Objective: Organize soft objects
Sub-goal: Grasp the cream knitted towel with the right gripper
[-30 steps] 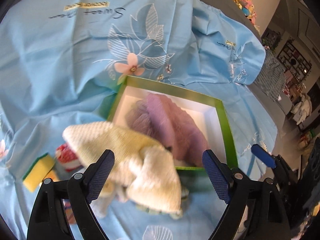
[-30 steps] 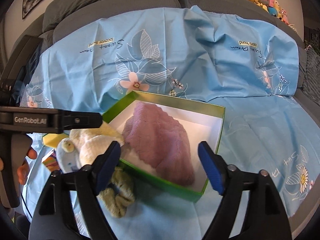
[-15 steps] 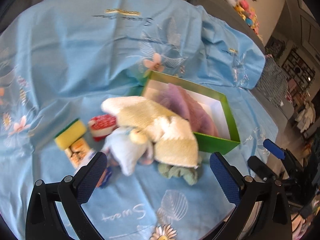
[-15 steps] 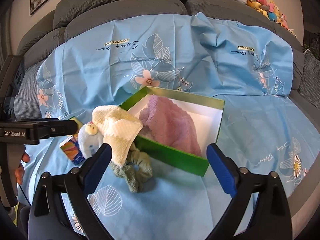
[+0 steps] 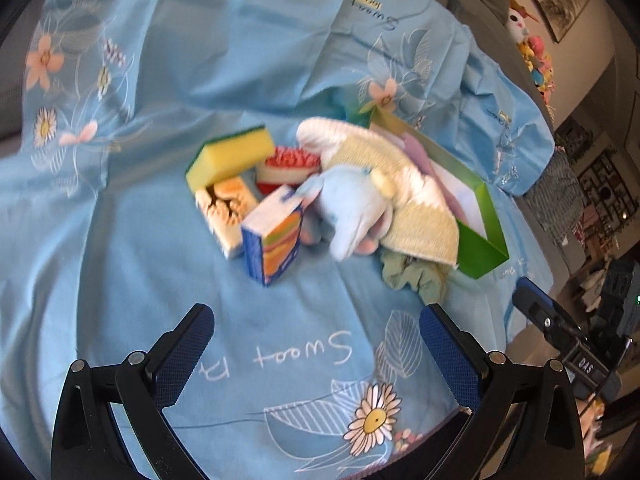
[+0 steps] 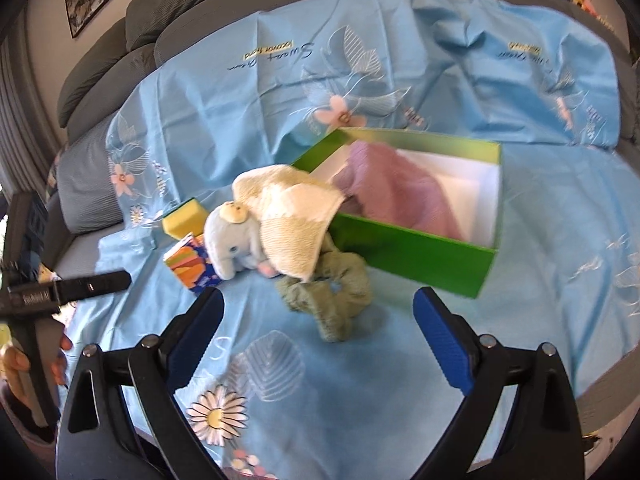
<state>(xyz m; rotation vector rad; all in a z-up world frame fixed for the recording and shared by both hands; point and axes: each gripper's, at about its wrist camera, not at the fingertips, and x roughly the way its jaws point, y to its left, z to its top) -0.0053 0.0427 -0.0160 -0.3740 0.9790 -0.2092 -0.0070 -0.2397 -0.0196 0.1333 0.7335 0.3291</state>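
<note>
Soft things sit in a pile on the blue sheet (image 6: 400, 380), right beside my green box (image 6: 412, 248). The purple towel (image 6: 396, 196) is already inside the box. The cream cloth (image 6: 292, 220) is biggest in the pile and hangs over the box's near corner; it looks floppy and light, so I would pinch a thick fold. The green scrunchie (image 6: 332, 296) lies just in front of the box, squishy and easy to grab. The little blue elephant (image 6: 236, 240) leans on the cloth, on the far side from the box. My left tongs (image 5: 316, 344) and right tongs (image 6: 320, 320) are both wide apart and hold nothing.
</note>
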